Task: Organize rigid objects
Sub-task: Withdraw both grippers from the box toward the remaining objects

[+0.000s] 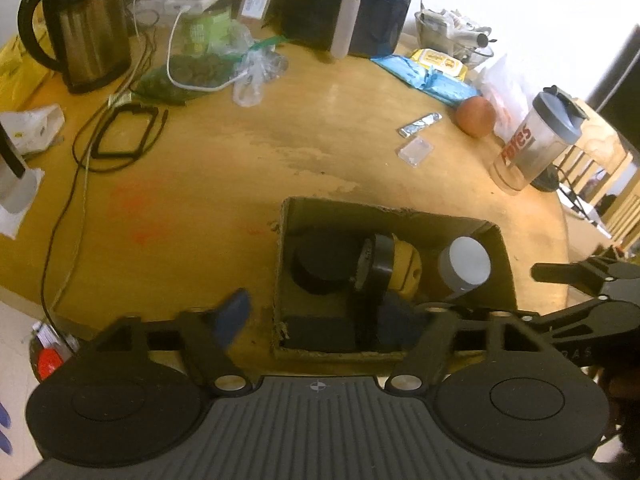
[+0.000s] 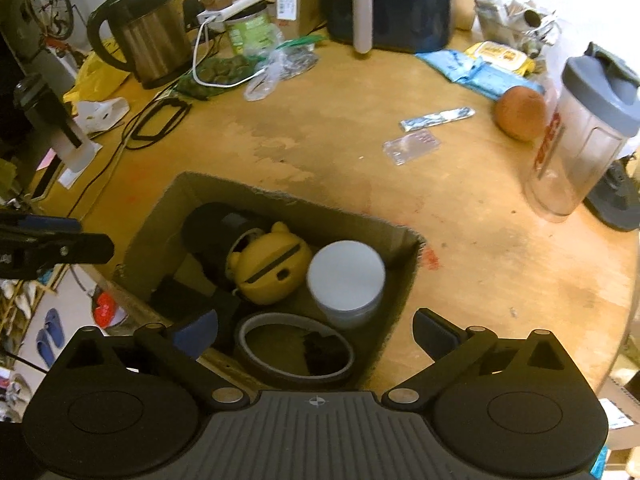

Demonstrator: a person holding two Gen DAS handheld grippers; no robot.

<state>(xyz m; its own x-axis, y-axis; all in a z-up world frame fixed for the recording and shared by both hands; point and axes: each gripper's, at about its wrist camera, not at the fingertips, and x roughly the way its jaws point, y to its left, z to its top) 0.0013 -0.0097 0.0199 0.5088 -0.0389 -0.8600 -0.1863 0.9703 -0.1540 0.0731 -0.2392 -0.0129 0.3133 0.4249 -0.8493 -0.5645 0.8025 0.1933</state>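
Observation:
An open cardboard box [image 1: 384, 211] [image 2: 288, 197] stands on the round wooden table. Inside lie a yellow bear-shaped object [image 2: 268, 268] [image 1: 406, 266], a jar with a pale lid [image 2: 346, 276] [image 1: 464, 266], a black cylinder [image 2: 216, 232] [image 1: 320, 264] and a tape roll [image 2: 296, 372]. My left gripper [image 1: 320, 320] is open, one blue pad [image 1: 232, 320] outside the box's left wall and the other inside. Over the box's near end, above the tape roll, my right gripper [image 2: 316, 336] is open wide. Nothing is held.
A kettle [image 1: 88, 28], cables [image 1: 120, 136] and bags crowd the back left. An air fryer [image 1: 352, 4] stands at the back. At the right are an orange fruit [image 1: 476, 116], foil packets [image 1: 420, 124] and a shaker bottle [image 1: 536, 140]. Bare tabletop lies beyond the box.

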